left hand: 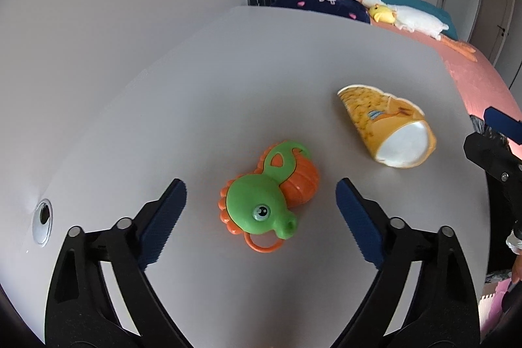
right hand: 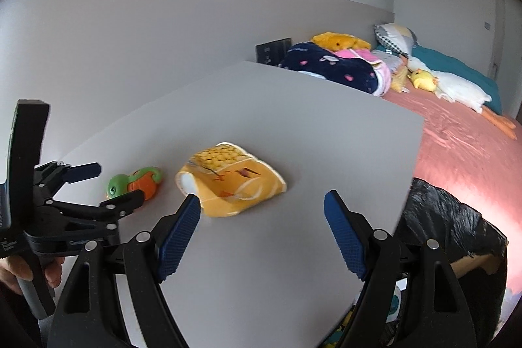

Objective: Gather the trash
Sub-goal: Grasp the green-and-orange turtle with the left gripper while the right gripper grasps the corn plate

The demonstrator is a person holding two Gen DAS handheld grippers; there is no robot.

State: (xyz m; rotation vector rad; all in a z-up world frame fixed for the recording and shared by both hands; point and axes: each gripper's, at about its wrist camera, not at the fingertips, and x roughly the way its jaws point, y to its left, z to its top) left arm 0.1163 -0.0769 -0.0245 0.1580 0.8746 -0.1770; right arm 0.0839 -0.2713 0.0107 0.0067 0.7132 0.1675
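Both grippers wide, holding nothing.
Left gripper [left hand: 261, 204] straddles toy [left hand: 266, 196]; right gripper [right hand: 261, 214] near crushed cup [right hand: 231, 180] on table [right hand: 293, 119].

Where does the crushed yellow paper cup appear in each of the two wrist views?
Left wrist view: the crushed yellow paper cup lies on its side right of centre on the grey table, beyond the right jaw, its open mouth toward the camera.
Right wrist view: the cup lies near the centre, just beyond the left jaw.
Shared landmark: the green and orange toy, to the cup's left in both views.
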